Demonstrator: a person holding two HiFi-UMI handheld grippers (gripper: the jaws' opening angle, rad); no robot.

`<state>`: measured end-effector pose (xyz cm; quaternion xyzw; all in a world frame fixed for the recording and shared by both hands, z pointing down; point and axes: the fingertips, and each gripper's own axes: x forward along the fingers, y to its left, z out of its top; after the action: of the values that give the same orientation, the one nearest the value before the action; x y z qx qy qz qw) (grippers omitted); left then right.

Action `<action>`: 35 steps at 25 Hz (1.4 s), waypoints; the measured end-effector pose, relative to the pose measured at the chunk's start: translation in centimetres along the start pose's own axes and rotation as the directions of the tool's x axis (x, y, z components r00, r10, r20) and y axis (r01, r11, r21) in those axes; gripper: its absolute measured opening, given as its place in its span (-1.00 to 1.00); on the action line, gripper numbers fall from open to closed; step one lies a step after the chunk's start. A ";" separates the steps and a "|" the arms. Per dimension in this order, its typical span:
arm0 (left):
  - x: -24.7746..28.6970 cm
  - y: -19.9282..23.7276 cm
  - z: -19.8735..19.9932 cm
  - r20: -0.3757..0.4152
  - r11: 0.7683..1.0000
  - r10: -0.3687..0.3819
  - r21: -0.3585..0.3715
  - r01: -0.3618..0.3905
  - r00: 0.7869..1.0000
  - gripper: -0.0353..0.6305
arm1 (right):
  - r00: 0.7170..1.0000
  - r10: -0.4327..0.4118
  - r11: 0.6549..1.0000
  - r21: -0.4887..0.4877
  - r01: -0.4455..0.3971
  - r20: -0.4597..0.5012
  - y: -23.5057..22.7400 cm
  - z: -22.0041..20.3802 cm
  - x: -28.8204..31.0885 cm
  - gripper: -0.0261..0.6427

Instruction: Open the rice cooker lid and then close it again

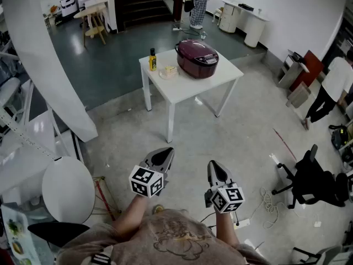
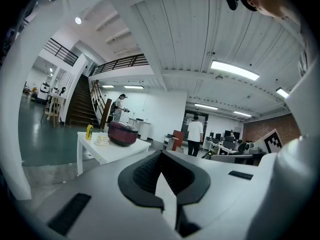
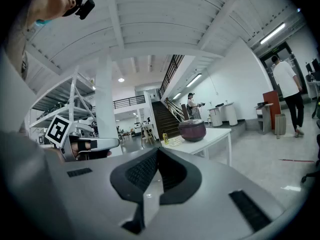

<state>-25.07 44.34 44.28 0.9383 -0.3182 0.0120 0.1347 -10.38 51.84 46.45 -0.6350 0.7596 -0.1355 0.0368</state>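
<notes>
The dark red rice cooker (image 1: 197, 58) stands with its lid down on a small white table (image 1: 187, 87) some way ahead of me; it also shows in the left gripper view (image 2: 122, 133) and the right gripper view (image 3: 192, 130). Beside it are a yellow bottle (image 1: 153, 59) and a small stack of plates (image 1: 168, 70). My left gripper (image 1: 162, 157) and right gripper (image 1: 216, 171) are held side by side close to my body, far short of the table. Both point toward it, roughly level. Each has its jaws together with nothing between them (image 2: 161, 153) (image 3: 158, 149).
A slanted white column (image 1: 49, 59) and a round white tabletop (image 1: 68, 191) stand at my left. A black office chair (image 1: 309, 181) and floor cables (image 1: 267, 200) lie at my right. One person (image 1: 197, 4) stands behind the table, another (image 1: 331, 87) at the far right. Bare concrete floor lies between me and the table.
</notes>
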 end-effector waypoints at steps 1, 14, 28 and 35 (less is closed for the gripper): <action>-0.1 0.2 0.0 -0.001 1.000 0.002 0.003 -0.002 1.000 -0.83 | 1.000 -0.002 1.000 0.000 0.002 0.000 0.1 0.0 0.1 -0.93; -1.2 3.1 0.5 0.022 1.000 -0.007 0.004 0.007 1.000 -0.83 | 1.000 -0.008 1.000 0.007 0.008 -0.010 2.7 -1.3 1.9 -0.92; 0.7 7.3 0.1 0.023 1.000 -0.024 -0.006 0.024 0.999 -0.83 | 0.999 -0.014 1.000 -0.027 0.014 -0.030 3.4 -2.1 7.1 -0.92; 4.5 9.5 0.9 0.017 1.000 -0.020 0.004 0.020 1.000 -0.83 | 1.000 -0.012 1.000 -0.015 0.012 -0.011 0.8 -0.9 11.4 -0.92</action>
<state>-27.25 34.13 46.20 0.9418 -0.3100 0.0034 0.1303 -13.55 41.02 48.40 -0.6390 0.7571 -0.1336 0.0268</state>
